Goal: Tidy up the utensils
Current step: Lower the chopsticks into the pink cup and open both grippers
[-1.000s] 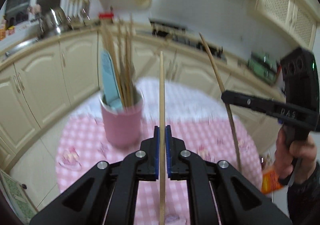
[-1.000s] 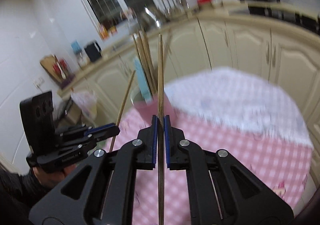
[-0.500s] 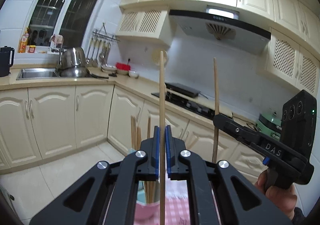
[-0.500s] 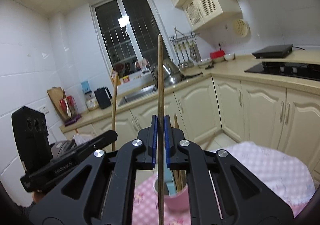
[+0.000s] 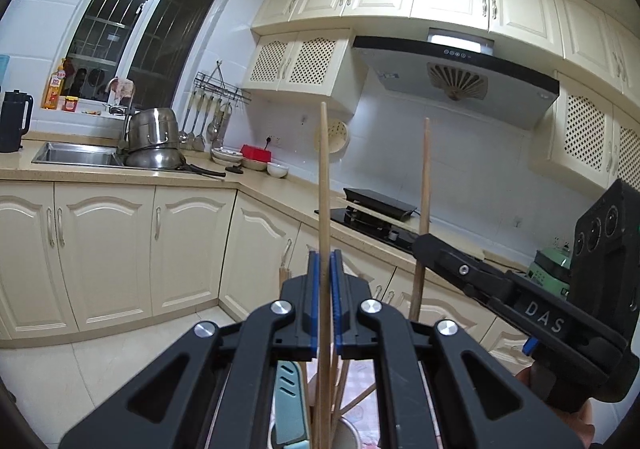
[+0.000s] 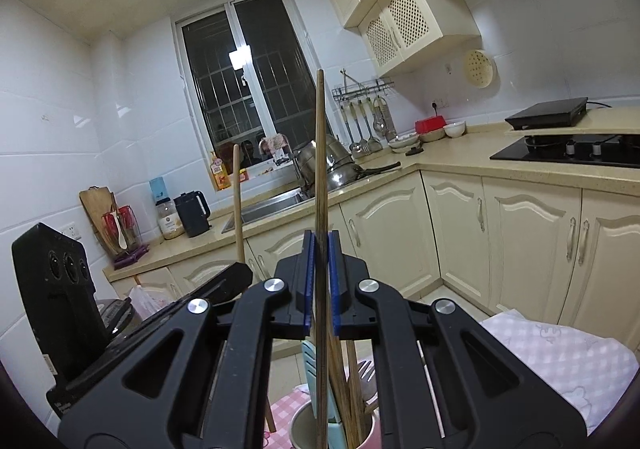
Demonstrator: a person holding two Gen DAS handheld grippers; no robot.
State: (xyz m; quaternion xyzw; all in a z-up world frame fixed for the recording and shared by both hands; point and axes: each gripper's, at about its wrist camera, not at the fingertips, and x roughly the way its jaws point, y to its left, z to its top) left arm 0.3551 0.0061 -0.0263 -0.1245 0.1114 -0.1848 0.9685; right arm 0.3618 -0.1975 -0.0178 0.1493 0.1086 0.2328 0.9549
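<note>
Item: two wooden chopsticks, each being held upright above a utensil cup. The left gripper (image 5: pixel 325 305) is pinching the pale chopstick (image 5: pixel 324 185) between closed blue-padded jaws, its lower end reaching down toward the cup's mouth. The right gripper (image 6: pixel 319 281) is likewise clamping the darker chopstick (image 6: pixel 320 153), jaws closed on its shaft, its lower end seeming to dip inside the cup (image 6: pixel 300 425), though the exact depth cannot be told. The cup is standing on the pink checked tabletop (image 6: pixel 286 405) and is already carrying several chopsticks (image 6: pixel 350 381) and a light blue utensil (image 6: pixel 310 365). Step in hand, as judged: lowering both sticks in and letting go. Risks: the crowded cup is leaving little free space, so a descending tip could be catching on the stored sticks or the rim and tilting in the jaws; both grippers are working just beside each other, so a collision is possible; an early release could be sending a stick outside the cup; side pressure might be tipping the cup.
</note>
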